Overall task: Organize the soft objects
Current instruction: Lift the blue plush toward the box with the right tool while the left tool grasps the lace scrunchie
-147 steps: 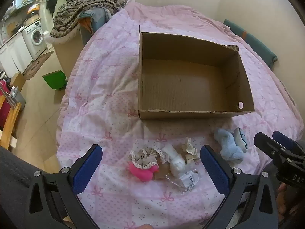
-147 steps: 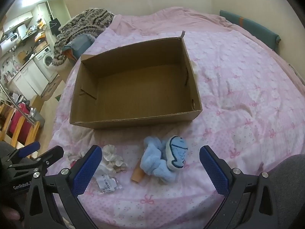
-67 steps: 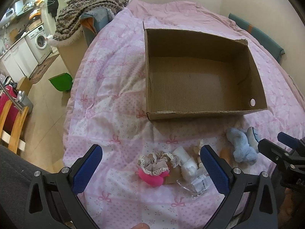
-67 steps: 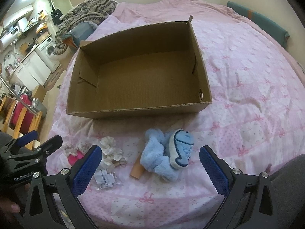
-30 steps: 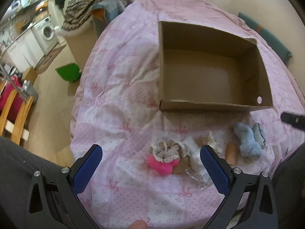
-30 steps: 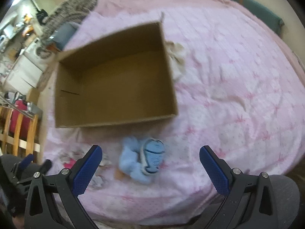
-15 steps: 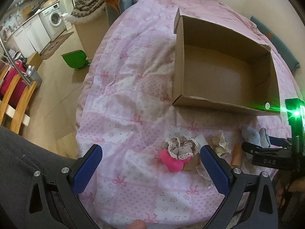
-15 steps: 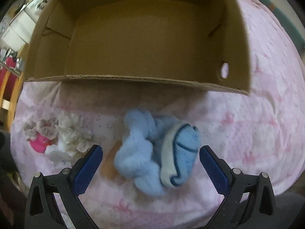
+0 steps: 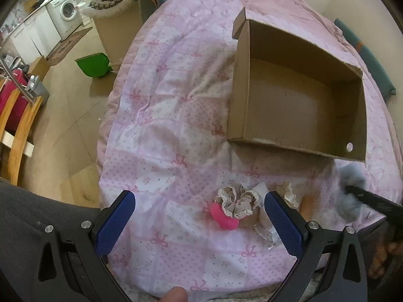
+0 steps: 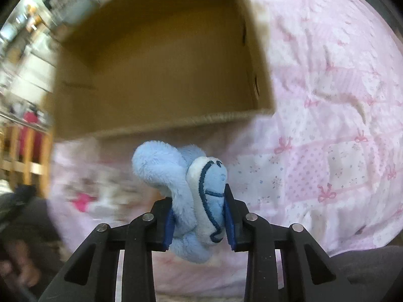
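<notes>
Two grippers: right gripper (image 10: 199,222) carries the load; left gripper (image 9: 200,220) has nothing between its fingers.
Right jaws: have just been closing and now clamp the blue plush toy (image 10: 186,191) from both sides, the blue pads pressed into its fur.
Left jaws: wide apart, hanging over the bedspread (image 9: 161,130) near the small heap.
Toy's place: lifted in the right gripper, on the near side of the cardboard box (image 10: 161,58), whose open inside lies just beyond it.
Step in hand, as I judge it: carry the toy over the near wall and let it go inside the box.
How to do it well: keep the squeeze steady, since plush gives and may slip; clear the near rim before lowering; open only once the toy is well over the box floor.
Right hand's pose: gripper tilted steeply down, toy sticking out above the fingertips.
Left hand's pose: also tilted steeply down, its right finger just beside the lace-trimmed scrunchie (image 9: 236,202) and the pink soft piece (image 9: 224,219).
Left to sort: that heap, lying near the box's near wall; box looks empty.
</notes>
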